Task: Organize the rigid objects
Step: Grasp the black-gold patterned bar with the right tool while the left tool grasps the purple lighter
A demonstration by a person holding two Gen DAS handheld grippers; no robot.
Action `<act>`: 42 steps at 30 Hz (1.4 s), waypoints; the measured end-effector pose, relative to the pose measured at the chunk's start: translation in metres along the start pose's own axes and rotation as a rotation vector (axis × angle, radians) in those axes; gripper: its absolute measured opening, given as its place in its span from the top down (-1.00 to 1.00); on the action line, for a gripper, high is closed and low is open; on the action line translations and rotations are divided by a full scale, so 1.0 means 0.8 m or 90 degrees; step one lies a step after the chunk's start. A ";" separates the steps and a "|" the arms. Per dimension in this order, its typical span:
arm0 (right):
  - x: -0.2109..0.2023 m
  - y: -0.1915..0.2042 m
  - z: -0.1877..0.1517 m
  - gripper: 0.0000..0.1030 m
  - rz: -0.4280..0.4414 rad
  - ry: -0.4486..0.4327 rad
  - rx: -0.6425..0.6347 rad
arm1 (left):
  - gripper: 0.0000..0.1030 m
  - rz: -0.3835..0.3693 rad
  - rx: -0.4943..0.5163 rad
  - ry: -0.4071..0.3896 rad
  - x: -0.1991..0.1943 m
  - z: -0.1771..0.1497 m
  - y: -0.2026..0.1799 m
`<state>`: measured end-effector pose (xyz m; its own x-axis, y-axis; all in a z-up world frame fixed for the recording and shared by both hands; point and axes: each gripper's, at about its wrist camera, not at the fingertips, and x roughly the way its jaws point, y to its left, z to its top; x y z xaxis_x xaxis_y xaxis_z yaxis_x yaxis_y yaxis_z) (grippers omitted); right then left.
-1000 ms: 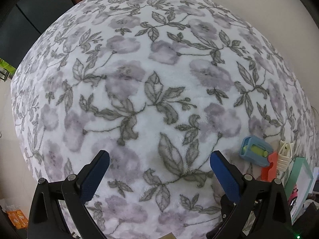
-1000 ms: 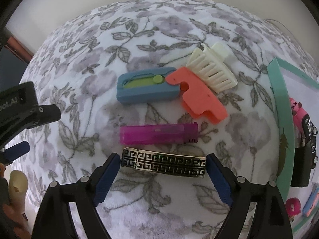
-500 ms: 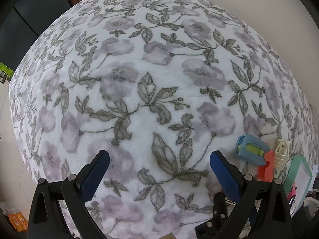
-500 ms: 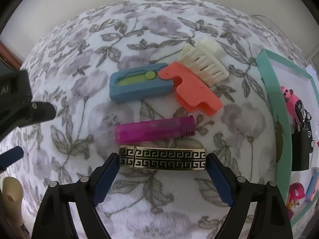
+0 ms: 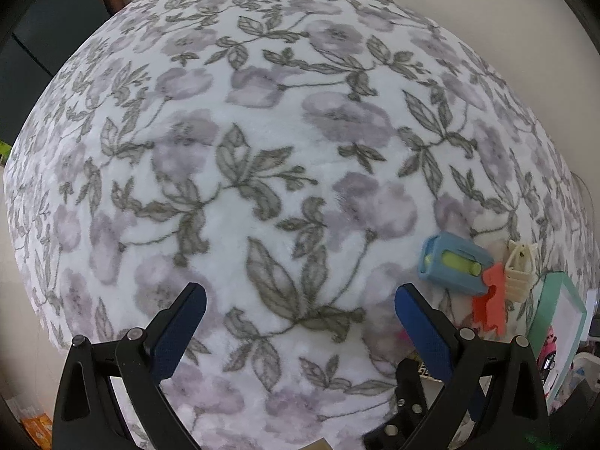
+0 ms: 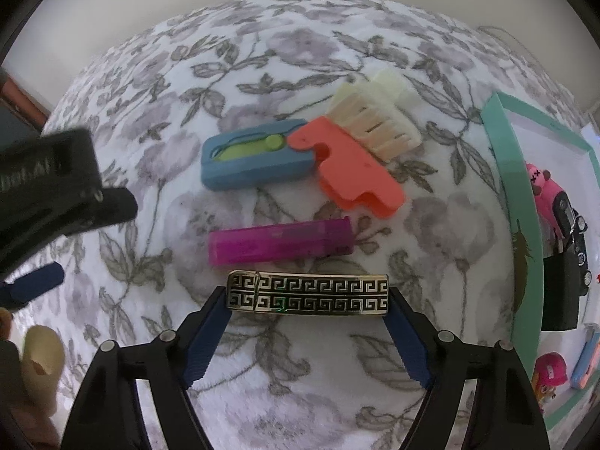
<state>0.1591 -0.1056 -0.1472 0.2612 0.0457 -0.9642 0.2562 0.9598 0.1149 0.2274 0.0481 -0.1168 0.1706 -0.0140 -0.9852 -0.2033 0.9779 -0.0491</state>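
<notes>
The right gripper [image 6: 307, 302] has its jaws spread to either end of the gold-and-black patterned bar [image 6: 307, 294], each tip at or just touching an end, so whether they are already grasping it cannot be told. If they close on the very ends, the thin, glossy, apparently metal bar may tip or slip off the pads. Its hinged-looking seam near the left jaw could also fold or spring under the squeeze. The soft floral blanket [image 6: 262, 393] beneath gives way, so pressing down may bury the tips in the pile instead of getting under the bar. Just beyond the jaws lies the translucent magenta lighter [image 6: 279, 243], nearly parallel to the bar; a forward drift would nudge it.

Further ahead, from left to right, sit a blue case with a green slider [image 6: 258, 157], an orange plastic piece [image 6: 352, 172] and a cream comb-like clip [image 6: 378, 120], touching one another. Right of the right jaw stands the teal-rimmed tray [image 6: 525, 225], holding small toys, likely the destination.

The left gripper [image 5: 300, 307] hovers with jaws released and empty over bare blanket.
</notes>
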 end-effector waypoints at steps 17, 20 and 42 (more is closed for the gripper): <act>-0.046 -0.093 0.031 -0.61 0.027 -0.038 0.083 | -0.95 -0.041 0.040 0.030 0.020 -0.025 -0.083; -0.058 -0.110 0.037 -0.61 0.026 -0.050 0.094 | -0.95 -0.043 0.047 0.033 0.024 -0.030 -0.092; -0.104 -0.193 0.045 -0.61 0.032 -0.103 0.176 | -0.95 -0.053 0.166 0.054 0.056 -0.090 -0.248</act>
<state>0.1316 -0.2672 -0.0760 0.4187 0.0256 -0.9078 0.4767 0.8446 0.2436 0.2062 -0.1616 -0.1628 0.0927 -0.1030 -0.9903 0.0647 0.9932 -0.0973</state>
